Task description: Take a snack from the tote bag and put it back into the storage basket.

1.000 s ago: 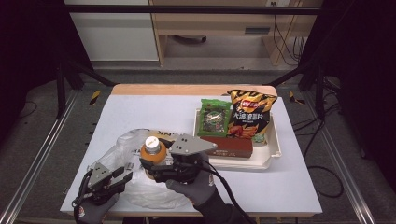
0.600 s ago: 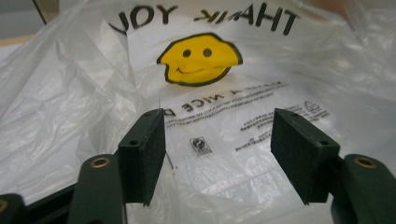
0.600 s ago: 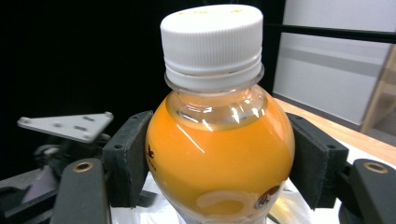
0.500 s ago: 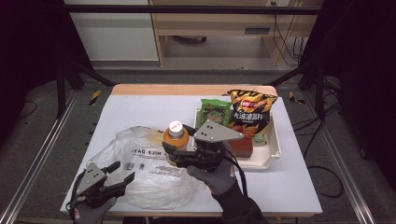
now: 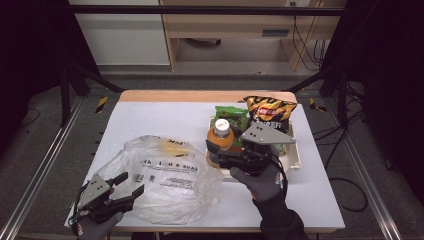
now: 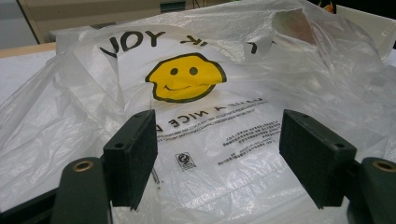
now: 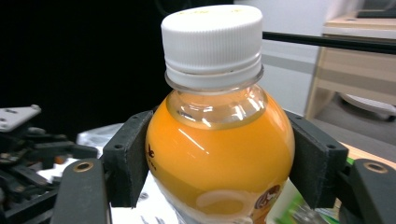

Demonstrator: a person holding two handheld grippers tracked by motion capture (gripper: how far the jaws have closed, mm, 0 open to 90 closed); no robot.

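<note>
A small orange juice bottle (image 5: 220,134) with a white cap stands upright in my right gripper (image 5: 220,149), which is shut on its body (image 7: 219,140) and holds it at the left edge of the white tray (image 5: 296,161). A clear plastic bag (image 5: 165,175) with a yellow smiley (image 6: 186,77) lies crumpled on the table's front left. My left gripper (image 5: 131,184) hovers at the bag's near left edge. Its jaws have just been opening and now stand wide, with the bag (image 6: 233,135) beyond them and nothing pinched between the pads (image 6: 135,154).
On the tray lie a black and orange chips bag (image 5: 270,112) and a green packet (image 5: 229,112). The white table (image 5: 165,120) shows bare surface behind the plastic bag. Dark frame rails run along both sides.
My right gripper carried the bottle from above the bag rightwards to the tray's left edge. The left gripper's jaws spread apart and it lifted slightly off the bag.
</note>
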